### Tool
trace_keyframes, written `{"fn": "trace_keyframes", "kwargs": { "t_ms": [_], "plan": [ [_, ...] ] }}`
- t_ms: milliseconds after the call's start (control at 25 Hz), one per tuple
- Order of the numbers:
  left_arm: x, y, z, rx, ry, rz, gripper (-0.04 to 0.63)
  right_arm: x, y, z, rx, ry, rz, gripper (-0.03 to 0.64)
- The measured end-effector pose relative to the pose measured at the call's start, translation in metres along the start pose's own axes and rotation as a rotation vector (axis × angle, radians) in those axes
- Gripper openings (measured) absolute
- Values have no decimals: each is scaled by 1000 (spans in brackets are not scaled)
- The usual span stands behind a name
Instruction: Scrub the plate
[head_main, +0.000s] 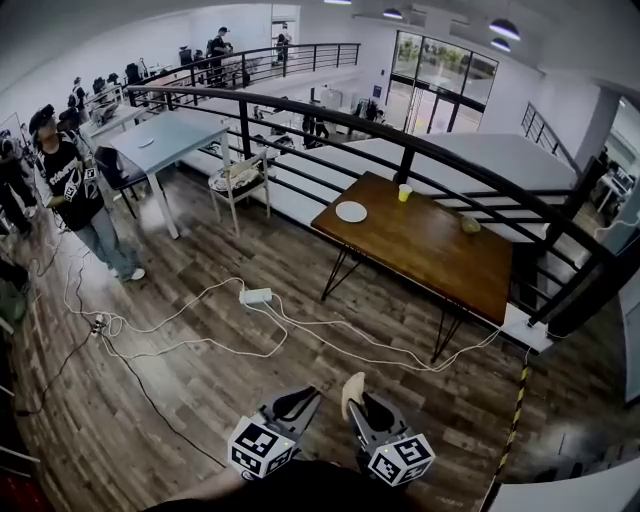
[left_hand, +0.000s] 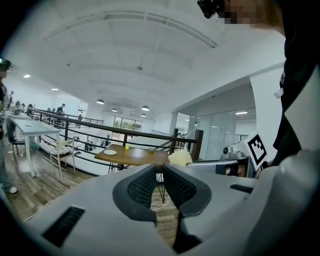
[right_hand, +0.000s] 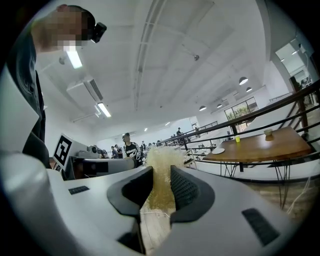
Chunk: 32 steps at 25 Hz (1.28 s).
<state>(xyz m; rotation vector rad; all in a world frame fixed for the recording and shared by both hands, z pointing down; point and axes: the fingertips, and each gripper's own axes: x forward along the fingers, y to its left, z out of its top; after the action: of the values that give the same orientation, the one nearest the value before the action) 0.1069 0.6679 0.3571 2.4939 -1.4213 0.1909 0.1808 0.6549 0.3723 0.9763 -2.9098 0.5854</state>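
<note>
Nearest, the right gripper (right_hand: 160, 183) is clenching a pale yellow sponge (right_hand: 161, 167) between its jaws, while the left gripper (left_hand: 159, 183) beside it is holding its jaws nearly together on nothing. Both are hanging over the wood floor (head_main: 200, 390), well apart from the wooden table (head_main: 430, 255), where the white plate (head_main: 351, 211) is lying toward the left end, near a yellow cup (head_main: 404, 192).

Office mezzanine: railing (head_main: 406, 160), desks (head_main: 170, 135)
</note>
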Motion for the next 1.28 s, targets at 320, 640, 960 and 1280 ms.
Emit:
{"fn": "trace_keyframes", "kwargs": {
  "t_ms": [320,640,960,1280],
  "plan": [
    [19,-14,-2,-7,12,44,52,-18,-27,8,35,-30,5,117],
    [17,-26,-27,-34,48,63,52,-24,-27,-14,71,7,55,118],
    [27,-1,-23,-66,42,107,52,10,-35,-5,67,17,85,118],
    [64,91,3,-95,19,67,52,91,-61,19,43,30,9,118]
  ]
}}
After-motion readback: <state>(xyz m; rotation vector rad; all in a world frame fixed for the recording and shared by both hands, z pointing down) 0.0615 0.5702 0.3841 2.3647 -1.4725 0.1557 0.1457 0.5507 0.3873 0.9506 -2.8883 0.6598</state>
